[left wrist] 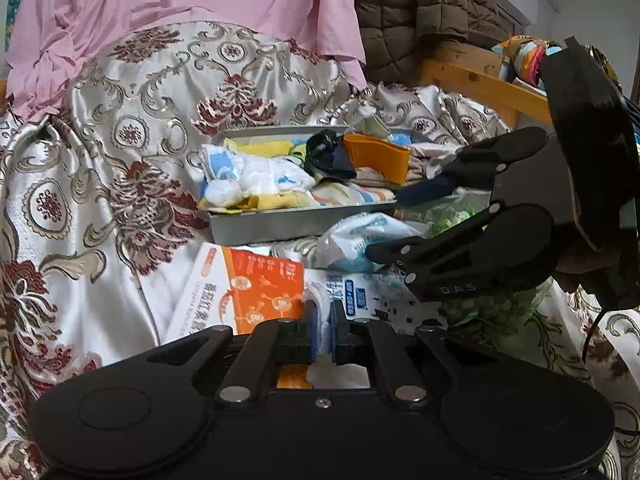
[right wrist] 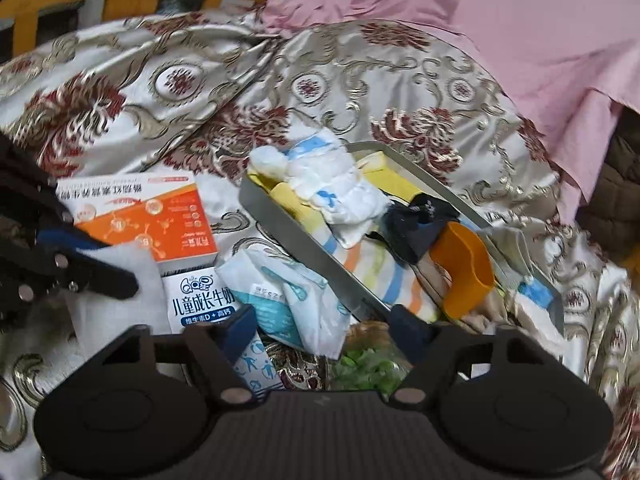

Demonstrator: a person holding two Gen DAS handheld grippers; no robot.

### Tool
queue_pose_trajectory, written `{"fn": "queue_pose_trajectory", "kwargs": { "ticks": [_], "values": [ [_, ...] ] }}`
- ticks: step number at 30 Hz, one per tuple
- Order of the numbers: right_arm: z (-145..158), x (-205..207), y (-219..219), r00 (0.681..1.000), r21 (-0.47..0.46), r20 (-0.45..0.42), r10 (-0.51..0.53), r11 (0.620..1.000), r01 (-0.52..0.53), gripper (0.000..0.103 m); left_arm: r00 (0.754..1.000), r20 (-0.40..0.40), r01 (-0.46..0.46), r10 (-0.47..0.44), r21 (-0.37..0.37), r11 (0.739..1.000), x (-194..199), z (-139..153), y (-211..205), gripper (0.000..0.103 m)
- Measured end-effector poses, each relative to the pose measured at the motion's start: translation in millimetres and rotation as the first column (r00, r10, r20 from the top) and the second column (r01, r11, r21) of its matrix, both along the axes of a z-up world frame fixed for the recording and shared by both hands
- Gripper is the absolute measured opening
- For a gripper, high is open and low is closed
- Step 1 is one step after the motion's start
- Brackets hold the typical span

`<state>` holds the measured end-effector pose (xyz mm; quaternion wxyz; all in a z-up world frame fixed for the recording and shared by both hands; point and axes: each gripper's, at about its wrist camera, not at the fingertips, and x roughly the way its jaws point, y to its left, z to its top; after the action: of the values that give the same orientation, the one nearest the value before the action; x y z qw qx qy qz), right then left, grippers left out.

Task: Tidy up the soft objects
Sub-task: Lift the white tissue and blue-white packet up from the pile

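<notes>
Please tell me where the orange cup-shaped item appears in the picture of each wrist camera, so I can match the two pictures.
Left wrist view: the orange cup-shaped item is right of centre, in the grey tray, beside the dark cloth.
Right wrist view: the item is right of centre, low in the same tray.
Shared landmark: the orange and white box.

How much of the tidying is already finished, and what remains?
Done: the grey tray already holds socks and cloths. In hand: the left tongs are shut on a white cloth. Left: the plastic packet and green bag lie outside the tray.
</notes>
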<state>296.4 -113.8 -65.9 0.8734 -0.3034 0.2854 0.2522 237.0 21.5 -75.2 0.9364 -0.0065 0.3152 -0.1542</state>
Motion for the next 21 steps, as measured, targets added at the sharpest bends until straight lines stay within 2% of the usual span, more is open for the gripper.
{"fn": "queue_pose_trajectory", "kwargs": {
  "ticks": [6, 11, 15, 21],
  "values": [
    [0.7, 1.1, 9.3, 1.000, -0.033, 0.006, 0.011, 0.999, -0.011, 0.036, 1.000, 0.003, -0.020, 0.020, -0.020, 1.000, 2.3, 2.2, 6.2, 0.006],
    [-0.8, -1.1, 9.7, 1.000, -0.027, 0.000, 0.004, 1.000, -0.004, 0.019, 1.000, 0.015, -0.025, 0.026, -0.021, 0.999, 1.8, 4.4, 6.6, 0.006],
    [-0.7, -6.5, 6.5, 0.999, -0.002, 0.035, -0.019, 1.000, 0.019, 0.013, 0.999, 0.033, -0.040, 0.041, -0.022, 0.999, 1.9, 6.5, 7.0, 0.006],
    [4.7, -18.8, 1.2, 0.995, 0.058, 0.075, -0.069, 0.996, 0.065, 0.010, 0.996, 0.078, -0.052, 0.054, -0.028, 0.998, -3.2, 14.9, 7.6, 0.006]
  ]
}}
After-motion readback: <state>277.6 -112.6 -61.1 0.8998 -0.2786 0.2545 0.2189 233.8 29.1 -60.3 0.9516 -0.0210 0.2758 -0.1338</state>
